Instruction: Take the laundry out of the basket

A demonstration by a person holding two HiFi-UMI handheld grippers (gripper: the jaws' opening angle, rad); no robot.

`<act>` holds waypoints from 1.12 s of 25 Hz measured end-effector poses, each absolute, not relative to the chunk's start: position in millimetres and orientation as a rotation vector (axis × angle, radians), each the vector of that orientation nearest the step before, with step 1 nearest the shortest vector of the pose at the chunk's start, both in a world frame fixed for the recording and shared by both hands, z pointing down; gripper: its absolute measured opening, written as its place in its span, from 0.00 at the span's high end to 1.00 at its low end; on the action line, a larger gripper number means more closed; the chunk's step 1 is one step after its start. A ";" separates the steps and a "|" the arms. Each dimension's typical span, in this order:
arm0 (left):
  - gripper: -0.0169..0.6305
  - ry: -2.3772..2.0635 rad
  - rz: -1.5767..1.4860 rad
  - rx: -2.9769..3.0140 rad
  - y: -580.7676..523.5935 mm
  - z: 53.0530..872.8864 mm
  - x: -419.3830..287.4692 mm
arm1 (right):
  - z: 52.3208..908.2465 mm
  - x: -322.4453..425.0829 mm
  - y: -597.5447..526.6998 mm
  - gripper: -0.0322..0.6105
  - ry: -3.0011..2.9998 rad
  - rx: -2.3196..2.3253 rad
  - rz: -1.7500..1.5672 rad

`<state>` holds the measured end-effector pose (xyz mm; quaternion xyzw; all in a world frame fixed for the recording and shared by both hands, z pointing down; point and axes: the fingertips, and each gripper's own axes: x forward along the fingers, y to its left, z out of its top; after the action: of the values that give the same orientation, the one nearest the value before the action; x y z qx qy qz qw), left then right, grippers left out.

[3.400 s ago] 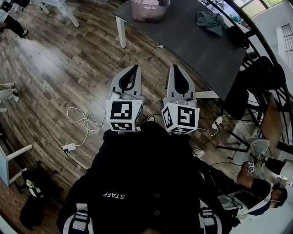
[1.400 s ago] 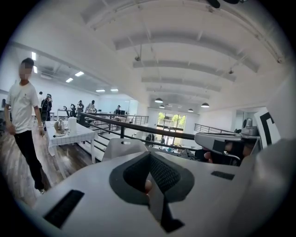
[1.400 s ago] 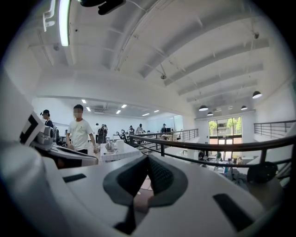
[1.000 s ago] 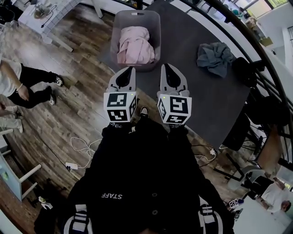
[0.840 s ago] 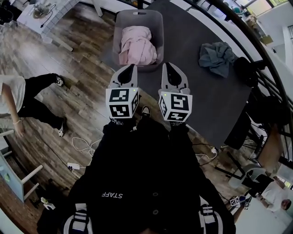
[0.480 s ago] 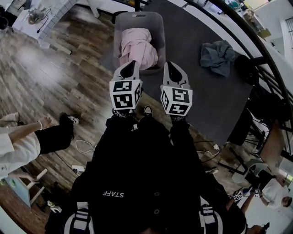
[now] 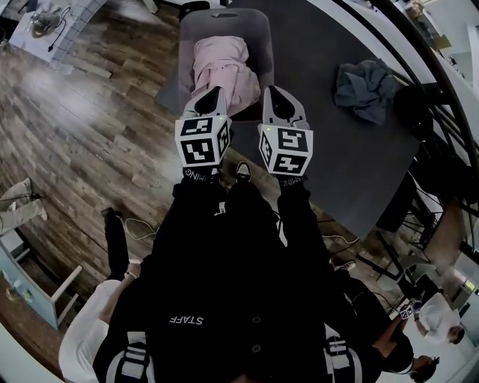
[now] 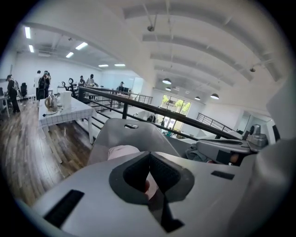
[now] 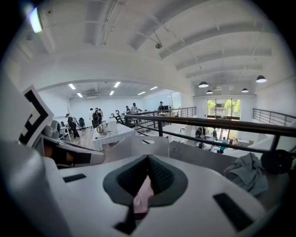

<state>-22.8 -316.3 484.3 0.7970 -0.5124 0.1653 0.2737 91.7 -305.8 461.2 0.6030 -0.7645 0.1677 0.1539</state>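
Note:
A grey laundry basket (image 7: 258, 30) stands at the near left corner of the dark table (image 7: 322, 45), with a bundle of pink laundry (image 7: 221, 63) in it. Both grippers hover side by side just short of the basket's near rim. My left gripper (image 7: 213, 96) is shut with nothing held. My right gripper (image 7: 272, 93) is shut and empty too. The left gripper view looks past the closed left gripper (image 8: 149, 153) to the basket (image 8: 134, 134) and pink laundry (image 8: 121, 152). Pink laundry (image 9: 143, 196) shows beyond the closed right gripper (image 9: 149, 157).
A crumpled grey-blue cloth (image 7: 367, 81) lies on the table to the right of the basket, also in the right gripper view (image 9: 247, 173). A black railing (image 7: 441, 112) runs behind the table. A white table (image 7: 45, 19) stands at the far left. People stand close behind.
The table and basket have come nearer in the head view, and both grippers have moved forward up to the basket's near rim. A person at the left has moved off.

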 end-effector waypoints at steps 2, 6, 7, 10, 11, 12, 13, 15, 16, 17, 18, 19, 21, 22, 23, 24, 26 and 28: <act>0.97 -1.375 0.449 2.113 -331.7 492.9 -23.2 | 466.3 95.9 -319.7 0.93 -2.173 1.755 0.494; 0.97 -1.353 0.455 2.048 -360.5 513.8 -21.3 | 480.6 103.4 -344.5 0.93 -2.141 1.761 0.525; 0.97 -1.348 0.466 2.032 -366.7 519.6 -21.8 | 483.6 104.0 -349.6 0.93 -2.133 1.757 0.530; 0.97 -1.334 0.493 1.985 -384.9 536.4 -24.0 | 489.5 106.9 -365.3 0.93 -2.114 1.763 0.540; 0.97 -1.330 0.499 1.967 -390.4 542.6 -24.5 | 491.0 108.7 -369.9 0.93 -2.108 1.769 0.544; 0.97 -1.326 0.504 1.949 -395.4 549.1 -24.7 | 492.3 110.8 -373.8 0.93 -2.105 1.775 0.550; 0.97 -1.322 0.509 1.933 -400.0 555.8 -24.5 | 493.6 112.8 -377.0 0.93 -2.104 1.780 0.557; 0.94 -1.310 0.517 1.906 -408.0 569.4 -23.0 | 495.6 115.8 -381.9 0.93 -2.105 1.784 0.566; 0.90 -1.300 0.521 1.895 -411.2 576.5 -21.5 | 496.2 116.9 -383.9 0.93 -2.106 1.784 0.567; 0.84 -1.287 0.525 1.885 -413.7 583.7 -19.5 | 496.6 118.0 -385.8 0.93 -2.106 1.785 0.565; 0.80 -1.274 0.529 1.876 -415.9 590.7 -17.4 | 496.8 119.2 -387.8 0.93 -2.106 1.789 0.561; 0.76 -1.264 0.537 1.867 -417.7 597.3 -16.0 | 496.9 120.6 -389.9 0.93 -2.104 1.794 0.556; 0.63 -1.251 0.563 1.846 -420.1 610.2 -14.7 | 497.9 124.2 -394.0 0.93 -2.098 1.810 0.554; 0.57 -1.250 0.577 1.833 -421.1 616.7 -14.5 | 498.9 126.7 -395.8 0.93 -2.095 1.819 0.559; 0.52 -1.252 0.589 1.821 -422.3 622.9 -14.6 | 500.1 129.4 -397.4 0.93 -2.092 1.827 0.566; 0.49 -1.257 0.598 1.809 -423.6 628.7 -14.8 | 501.3 132.1 -398.8 0.93 -2.089 1.834 0.571; 0.40 -1.269 0.614 1.785 -426.9 639.6 -15.5 | 502.9 136.6 -401.5 0.93 -2.086 1.844 0.574; 0.31 -1.285 0.634 1.760 -430.3 649.8 -17.0 | 504.2 139.7 -403.8 0.93 -2.083 1.851 0.574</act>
<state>-17.0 -430.3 649.8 0.7029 -0.5133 0.2533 0.4222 139.7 -403.8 504.2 0.6434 -0.7241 0.1996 0.1478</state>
